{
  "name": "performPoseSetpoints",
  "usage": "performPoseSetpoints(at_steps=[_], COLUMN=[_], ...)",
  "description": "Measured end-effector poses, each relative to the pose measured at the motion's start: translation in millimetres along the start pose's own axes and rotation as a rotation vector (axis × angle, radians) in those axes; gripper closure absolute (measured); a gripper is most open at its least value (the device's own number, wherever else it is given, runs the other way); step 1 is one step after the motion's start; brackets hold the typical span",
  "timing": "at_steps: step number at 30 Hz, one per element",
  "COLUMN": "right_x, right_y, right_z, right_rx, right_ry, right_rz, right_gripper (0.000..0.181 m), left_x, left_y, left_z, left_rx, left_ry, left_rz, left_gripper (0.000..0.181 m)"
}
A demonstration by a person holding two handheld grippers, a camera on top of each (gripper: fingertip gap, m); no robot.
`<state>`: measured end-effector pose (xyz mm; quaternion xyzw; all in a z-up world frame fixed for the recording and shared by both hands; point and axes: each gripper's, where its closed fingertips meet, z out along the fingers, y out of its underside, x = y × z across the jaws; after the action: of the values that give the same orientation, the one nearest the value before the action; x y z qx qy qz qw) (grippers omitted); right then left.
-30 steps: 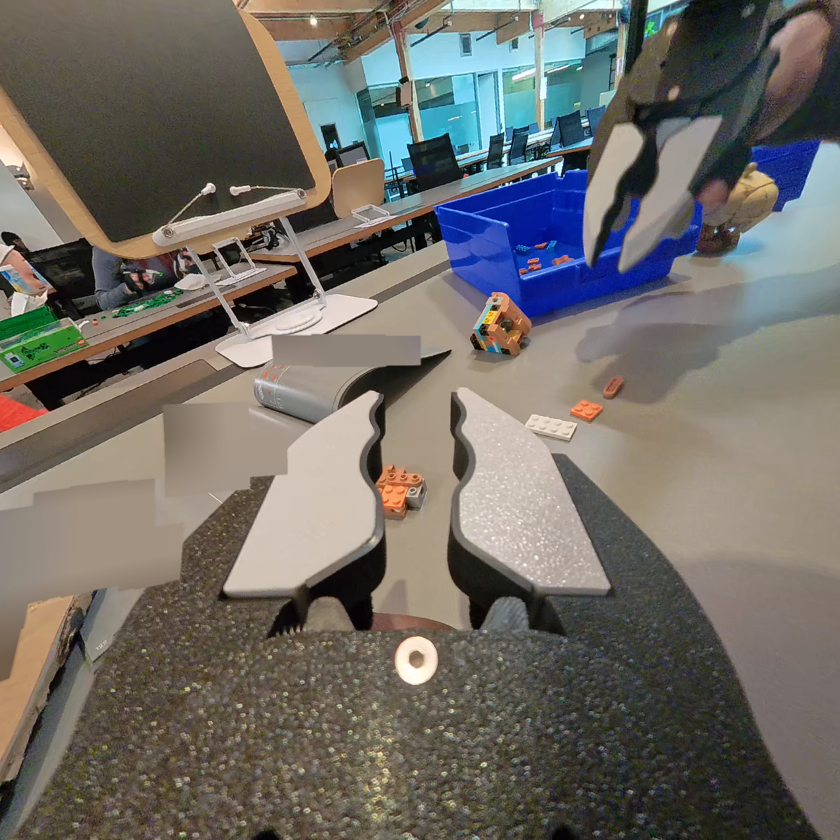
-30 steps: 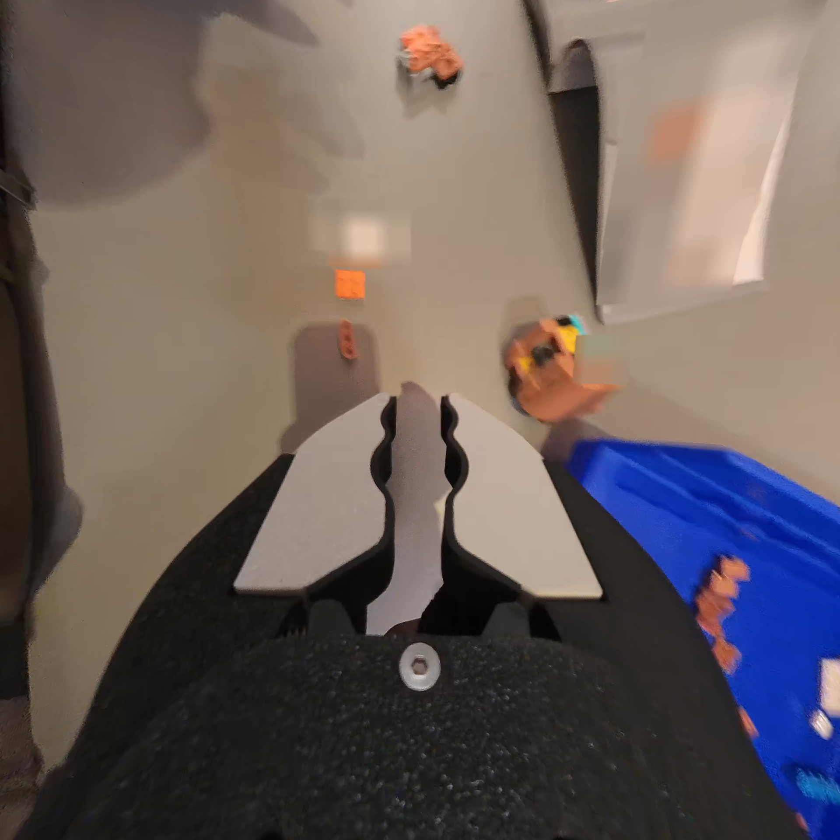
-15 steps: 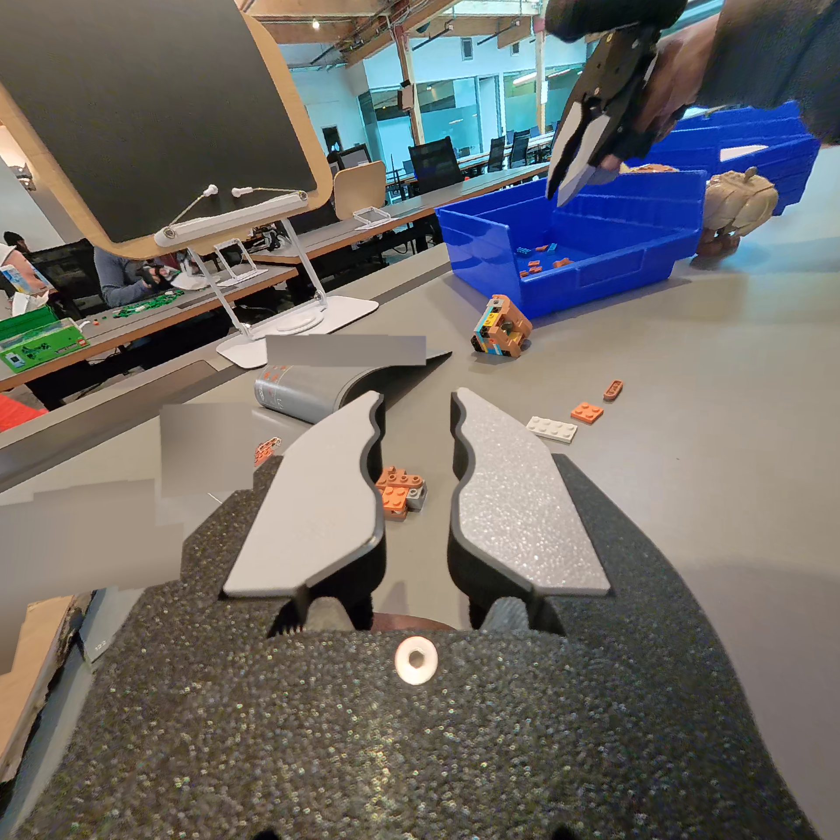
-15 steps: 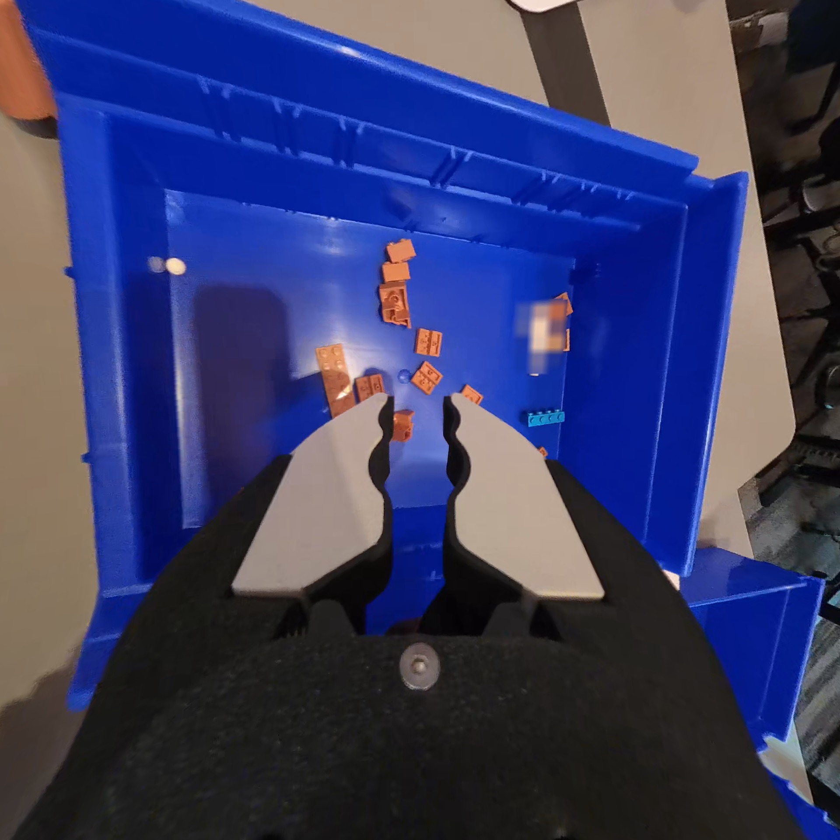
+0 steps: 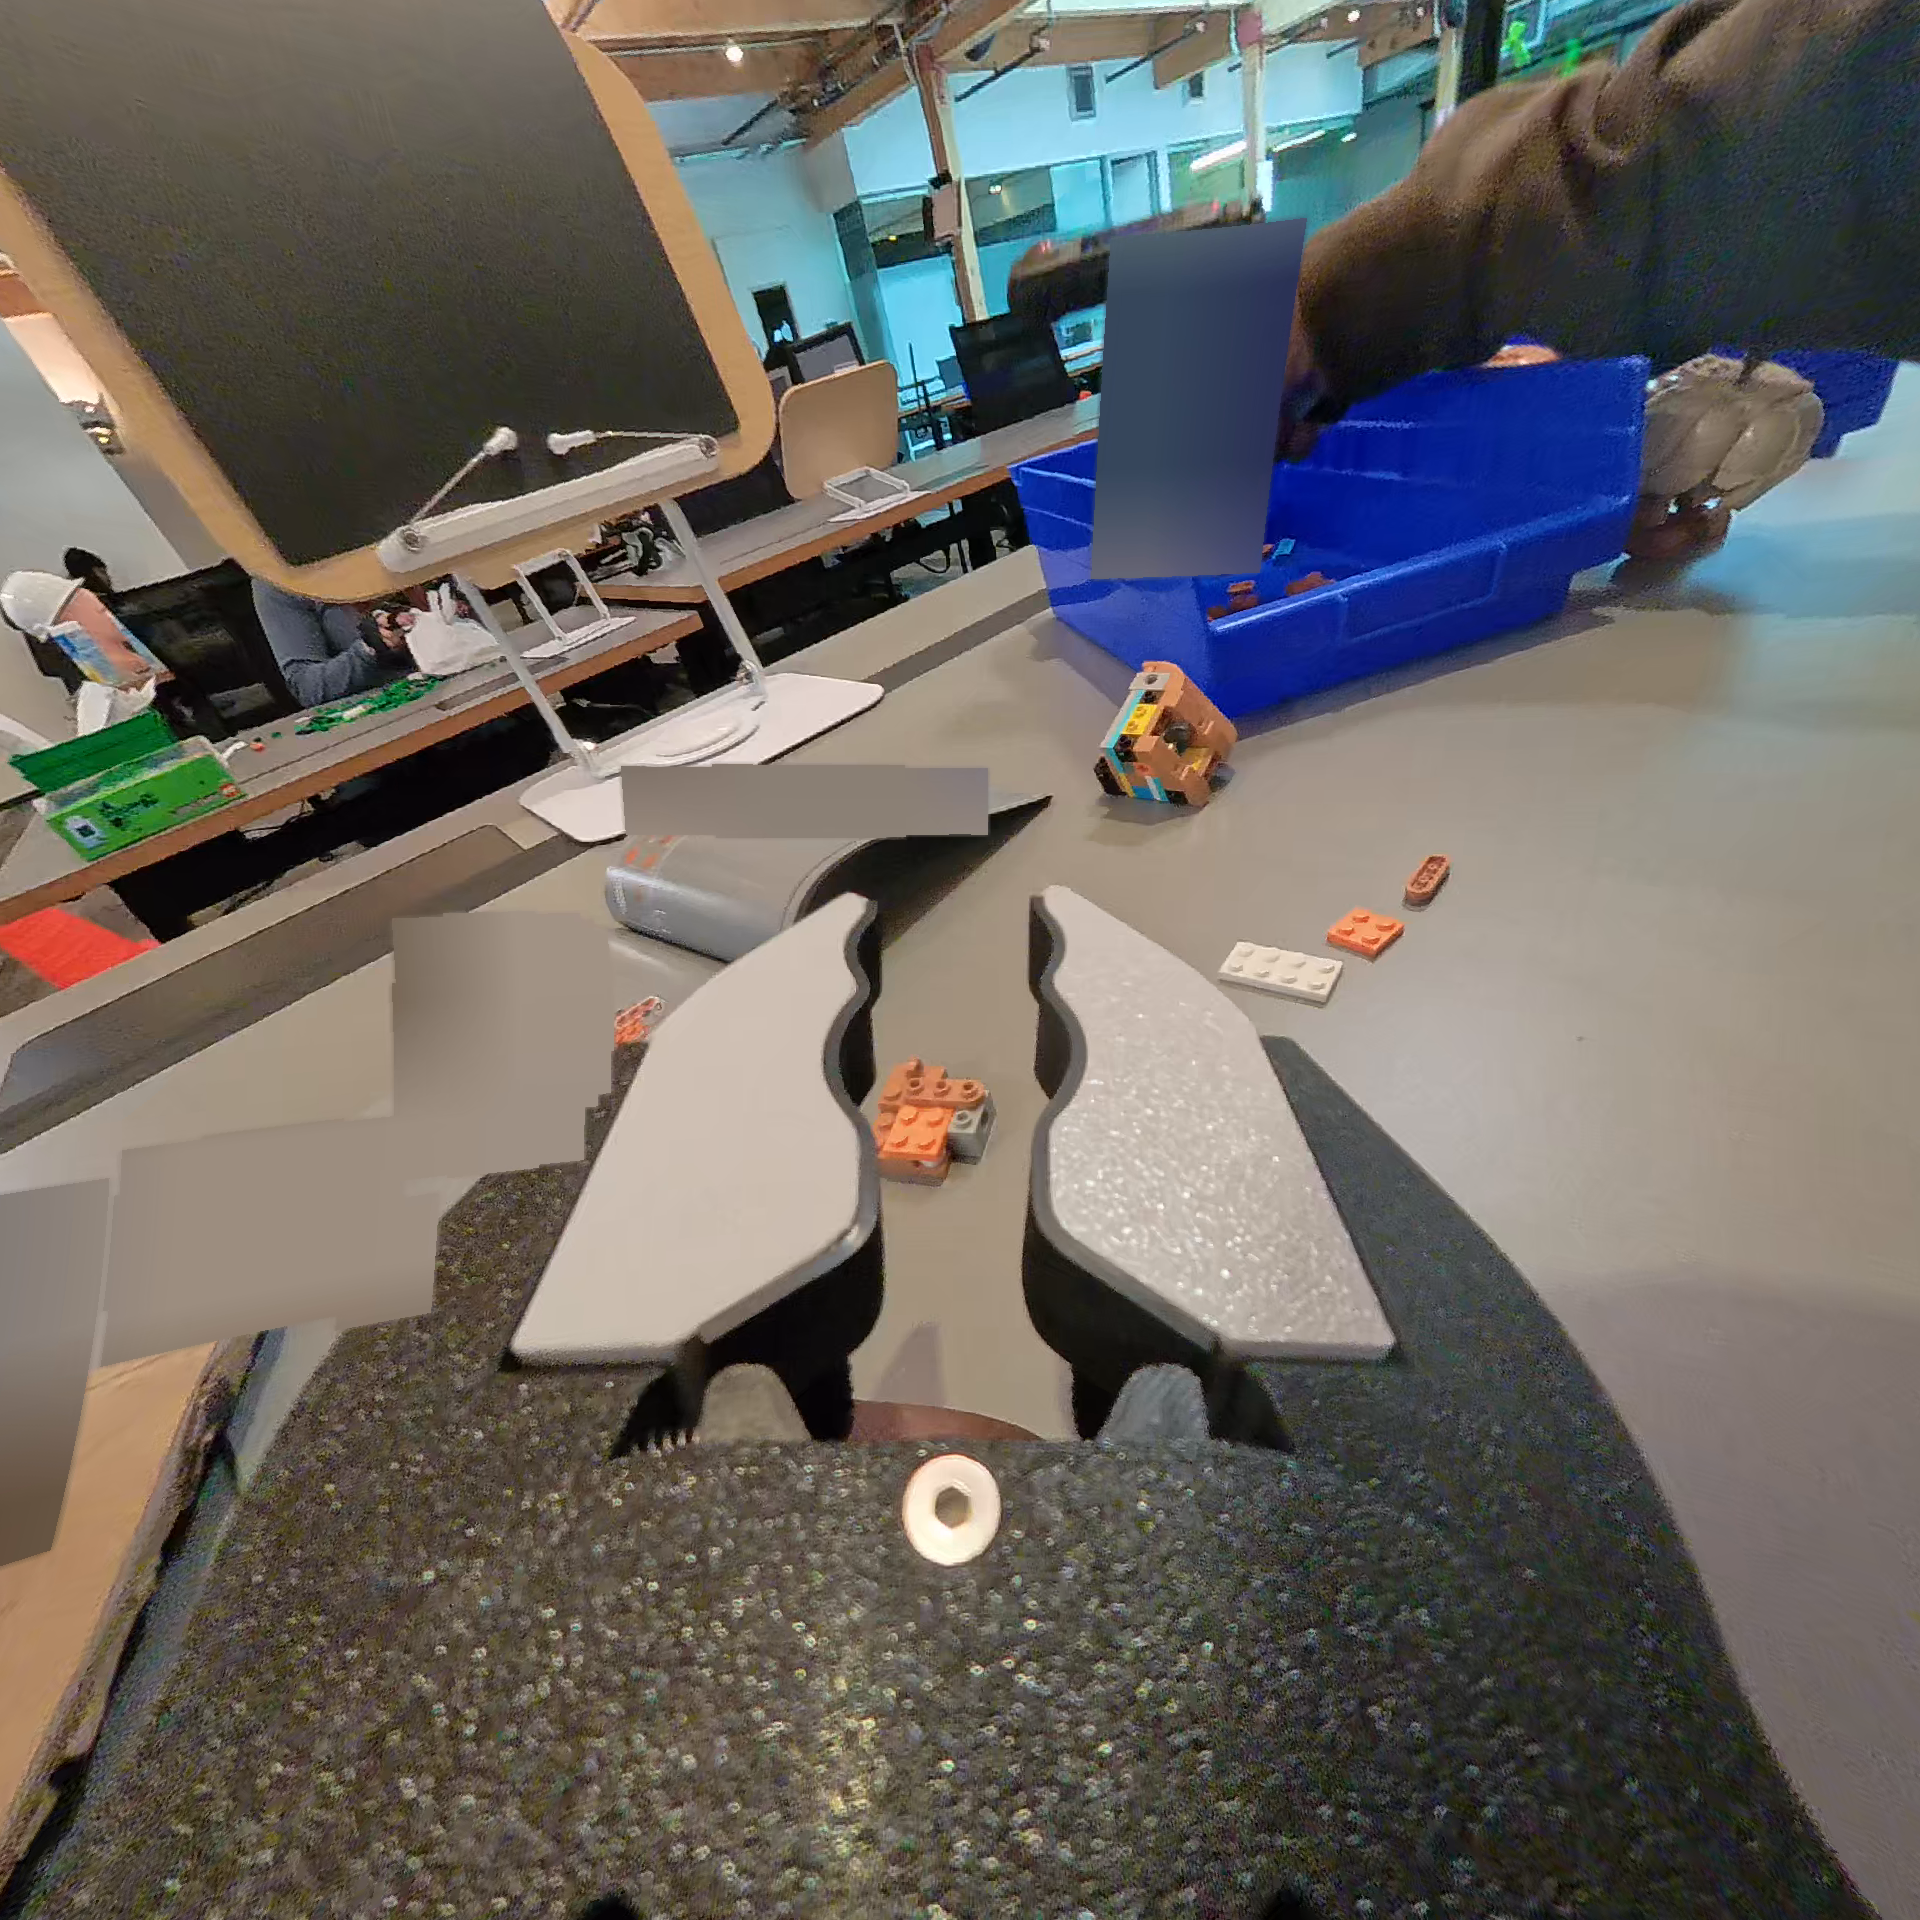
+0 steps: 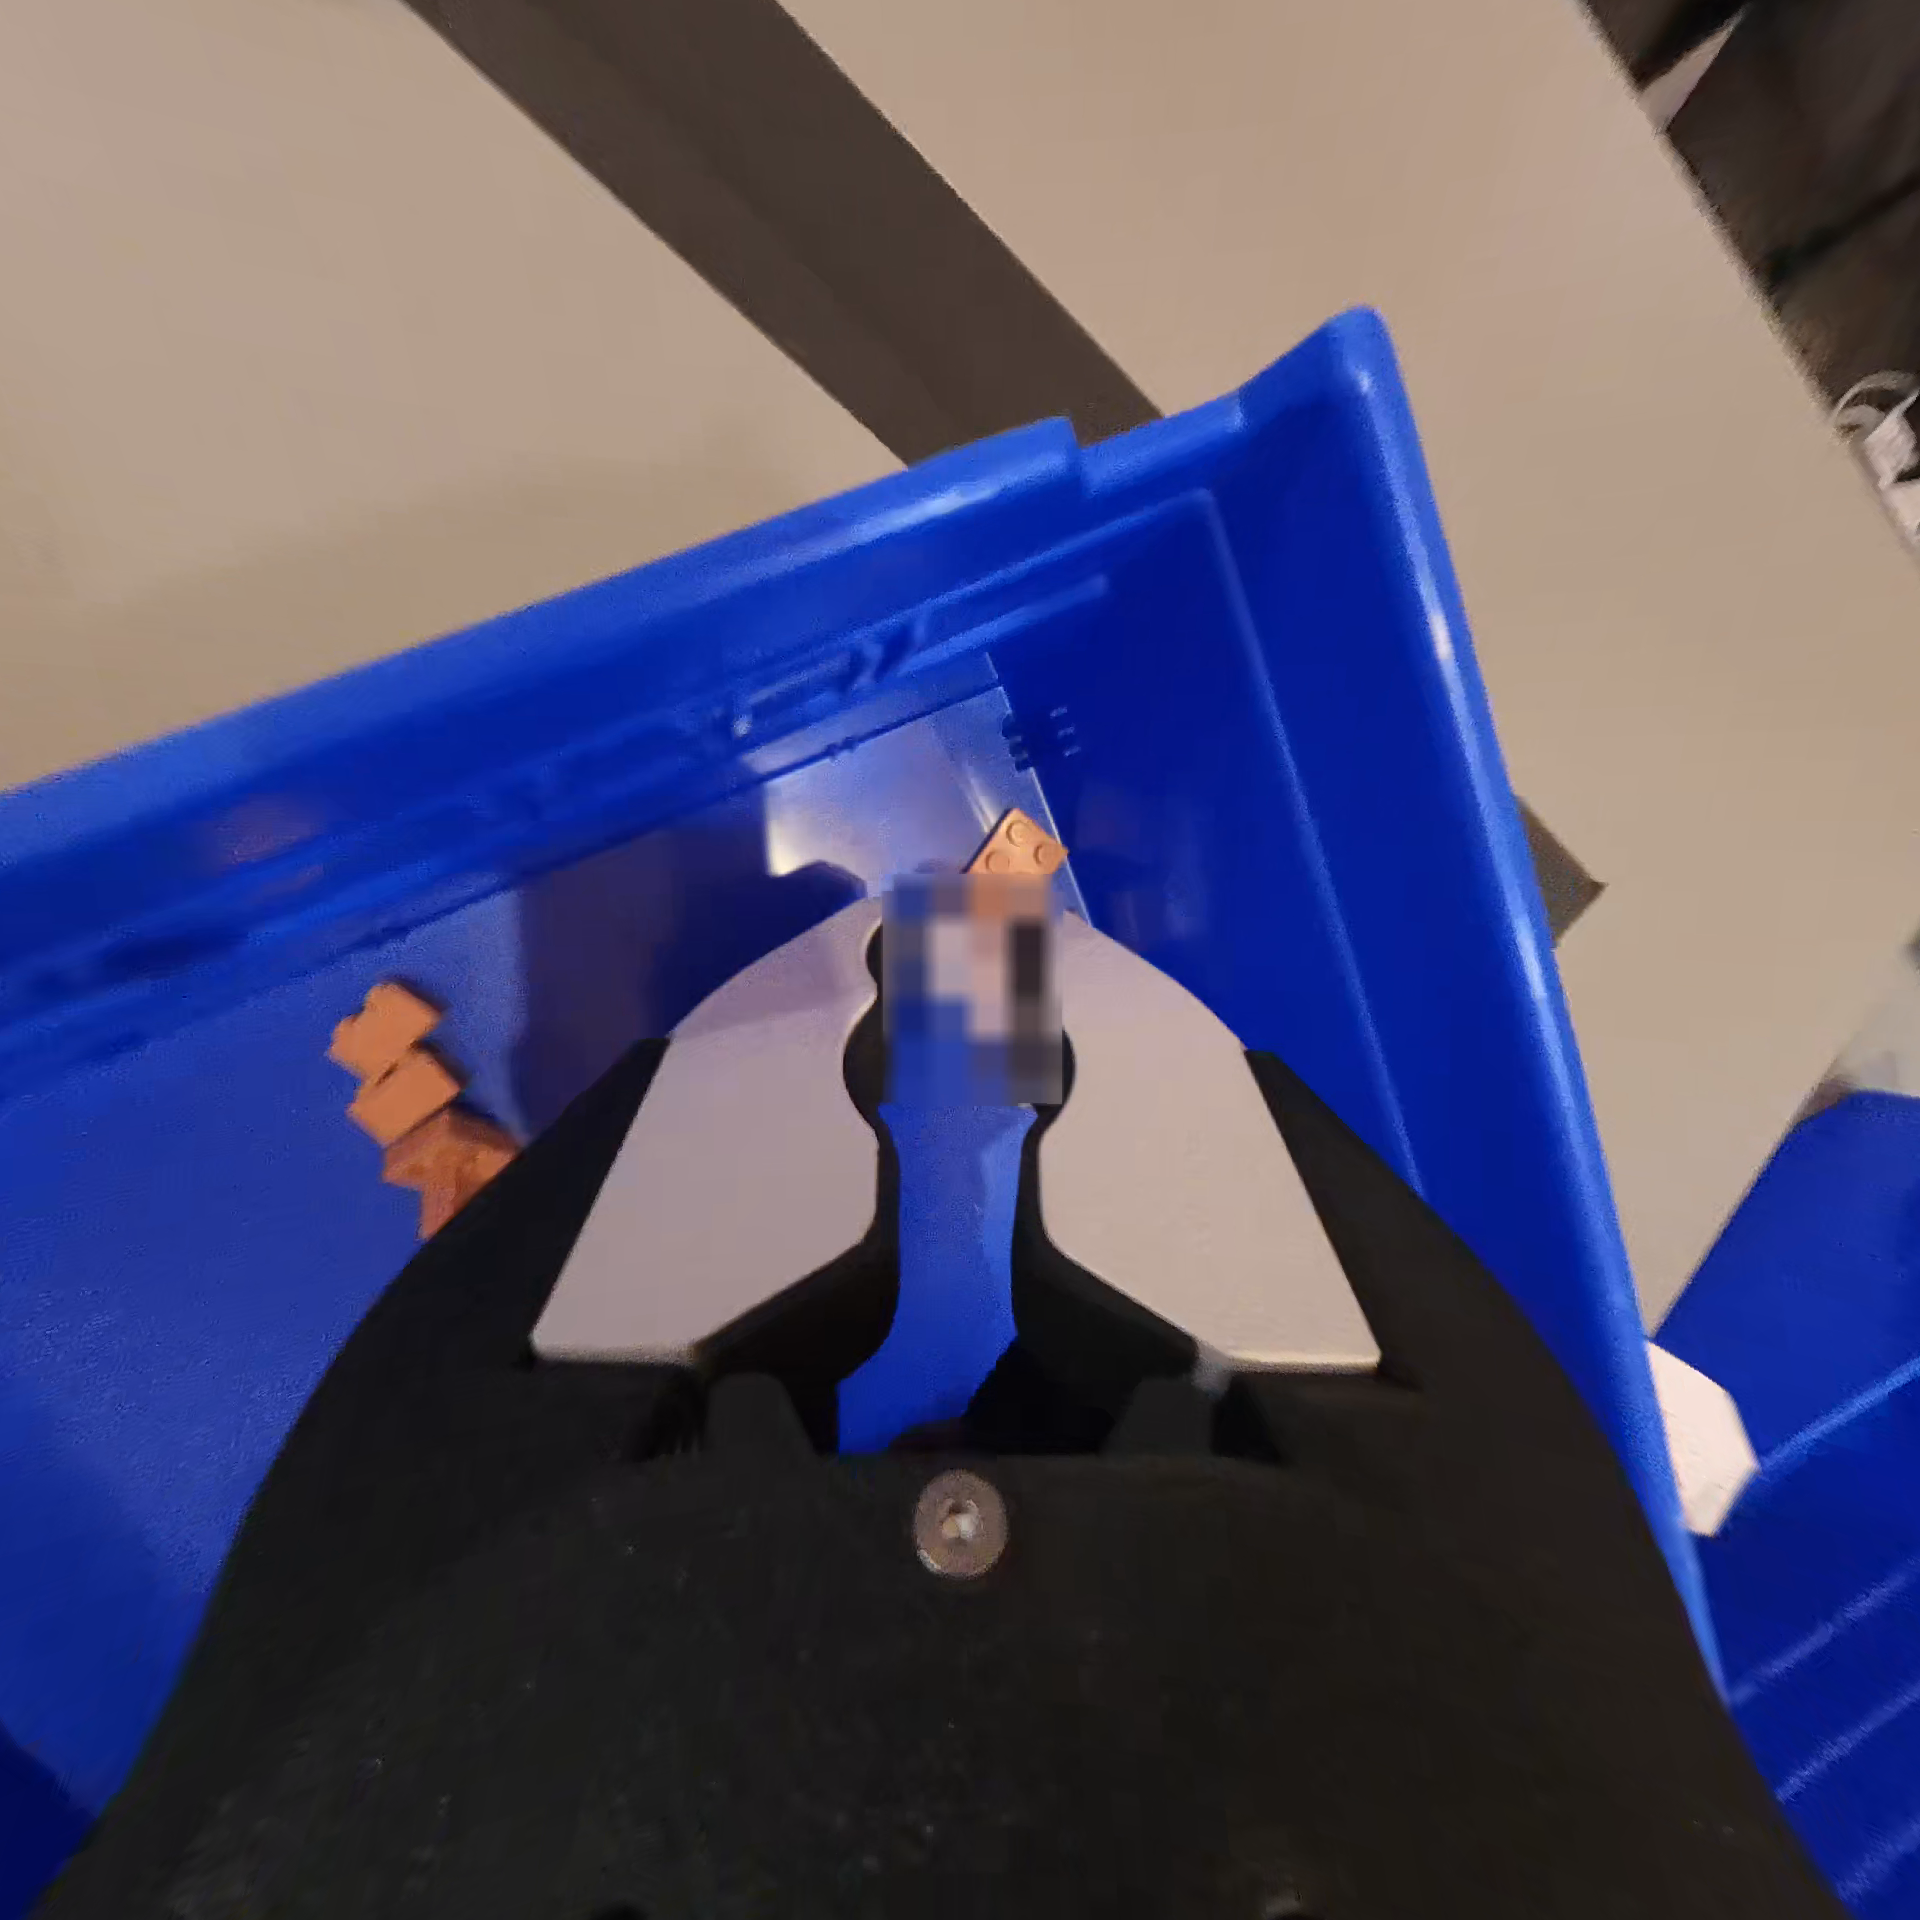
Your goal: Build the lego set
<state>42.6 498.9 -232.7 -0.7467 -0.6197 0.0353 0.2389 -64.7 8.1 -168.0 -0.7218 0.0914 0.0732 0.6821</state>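
Note:
In the left wrist view my left gripper (image 5: 951, 914) is open and low over the grey table. A small orange and grey lego assembly (image 5: 930, 1122) lies on the table between its fingers, untouched. A white plate (image 5: 1280, 971), an orange plate (image 5: 1364, 930) and a small brown piece (image 5: 1427, 880) lie to the right. A brown and yellow build (image 5: 1164, 738) lies in front of the blue bin (image 5: 1403, 634). My right gripper (image 6: 966, 935) is down inside the bin (image 6: 623, 748), jaws a narrow gap apart. A blurred patch covers its tips. A brown plate (image 6: 1023, 854) lies just past them.
More brown pieces (image 6: 395, 1081) lie at the bin's left. A second blue bin (image 6: 1818, 1455) stands to the right. A sleeved arm (image 5: 1610, 229) reaches over the bin. An open booklet (image 5: 727, 894), a tablet on a stand (image 5: 343, 260) and a tan figure (image 5: 1725, 436) stand on the table. About 50 cm separates my left fingertips from my right. My right tips are about 40 cm from the small brown piece (image 5: 1427, 880), my left tips only 20 cm.
My right gripper has gone from above the table pieces to over the blue bin and down into its far right corner. Its jaw gap looks unchanged. The left gripper has not moved.

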Motion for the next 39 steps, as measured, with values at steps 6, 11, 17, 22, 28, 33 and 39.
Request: performPoseSetpoints(at_steps=[6, 11, 17, 22, 28, 33, 39], right_x=[10, 3, -38, -44, -44, -43, -46], right_y=[-1, 6, 13, 11, 18, 17, 16], right_z=[22, 28, 11, -3, 7, 13, 13], right_rx=[-0.010, -0.032, -0.063, -0.026, -0.098, -0.098, -0.085], right_ry=[0.024, -0.074, -0.310, -0.281, -0.248, -0.238, -0.220], right_rz=[0.112, 0.204, 0.126, 0.025, 0.061, 0.083, 0.043], right_gripper=[0.162, 0.161, 0.163, 0.164, 0.155, 0.154, 0.164], left_x=[-3, 3, 0, 2, 2, 0, 2], left_y=[-2, -3, -7, -7, -8, -9, -13], left_z=[-3, -2, -6, -5, -6, -8, -10], left_rx=[0.015, 0.013, 0.030, 0.033, 0.036, 0.041, 0.055], left_ry=[-0.004, 0.017, 0.000, 0.007, 0.004, -0.007, -0.001], left_rz=[-0.019, 0.006, -0.001, 0.005, 0.012, 0.017, 0.023], left_gripper=[0.155, 0.155, 0.155, 0.155, 0.155, 0.155, 0.155])
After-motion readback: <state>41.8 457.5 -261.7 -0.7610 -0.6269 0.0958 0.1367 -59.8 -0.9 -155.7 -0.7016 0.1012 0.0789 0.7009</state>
